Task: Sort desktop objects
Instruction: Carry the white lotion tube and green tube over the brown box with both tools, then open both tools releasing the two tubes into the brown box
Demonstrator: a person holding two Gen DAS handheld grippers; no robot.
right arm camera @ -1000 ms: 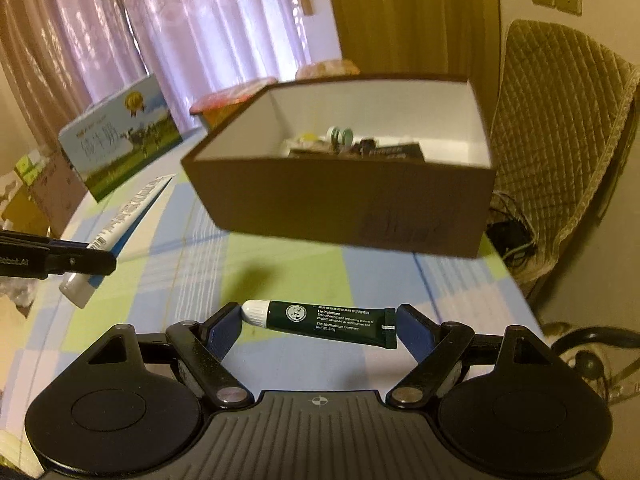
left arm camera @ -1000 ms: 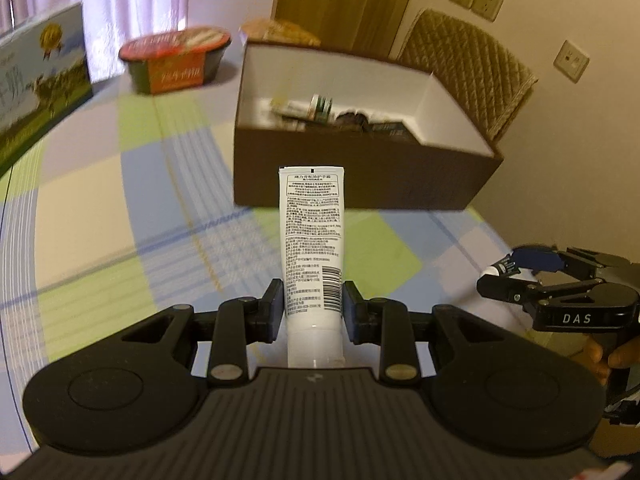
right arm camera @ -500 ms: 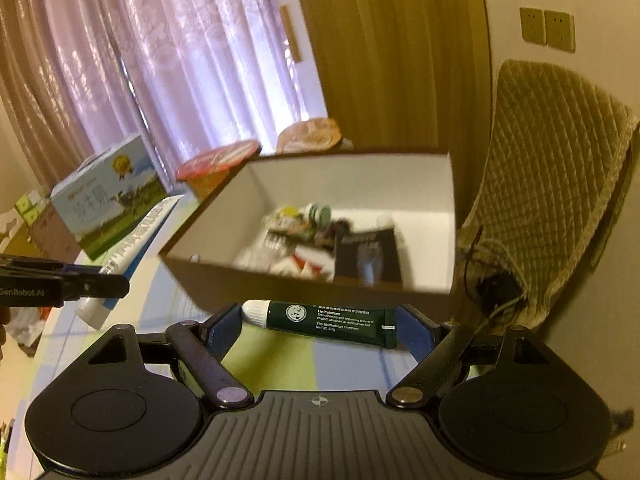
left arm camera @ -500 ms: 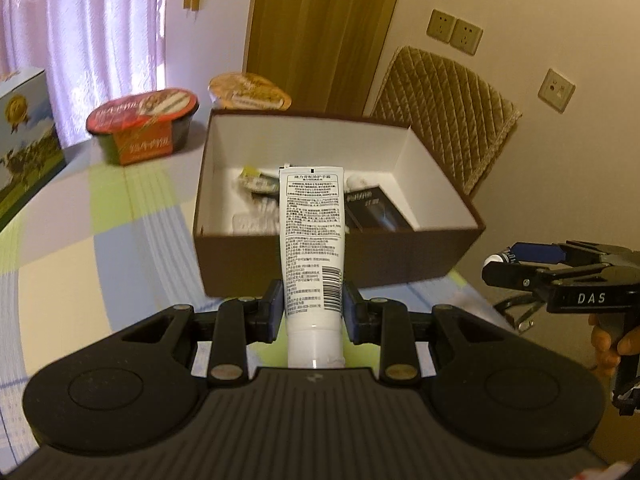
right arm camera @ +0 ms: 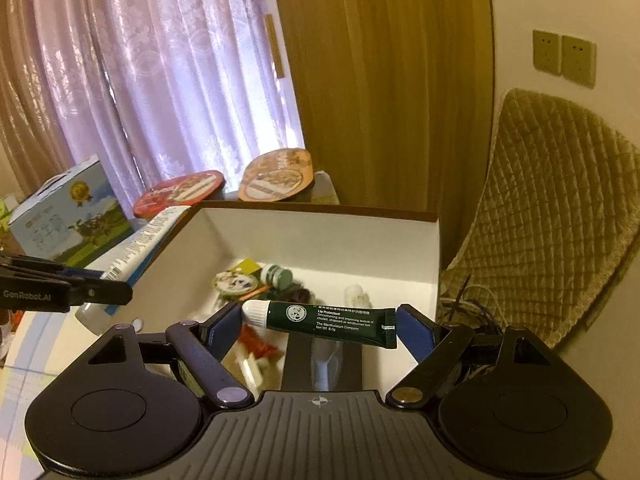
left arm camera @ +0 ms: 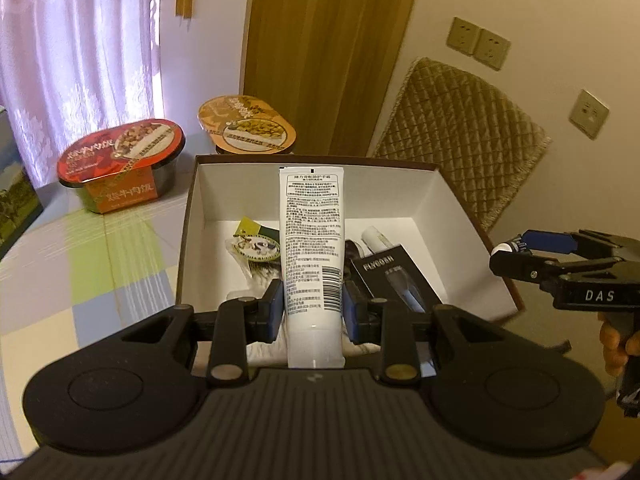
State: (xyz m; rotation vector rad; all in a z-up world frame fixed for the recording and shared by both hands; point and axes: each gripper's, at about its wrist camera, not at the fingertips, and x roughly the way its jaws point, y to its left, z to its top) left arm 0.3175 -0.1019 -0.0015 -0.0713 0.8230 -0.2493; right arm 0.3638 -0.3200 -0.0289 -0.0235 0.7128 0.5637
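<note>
Box, brown w/ white inside, sits on the checked tablecloth w/ small bits already in it. Left gripper clamped on a white tube, held upright over the box. Right gripper pinches a green lip balm tube end to end, crosswise above the box.

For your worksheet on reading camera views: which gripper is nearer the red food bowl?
Left. The left gripper is over the box's bowl side; the right gripper is over its far side.
</note>
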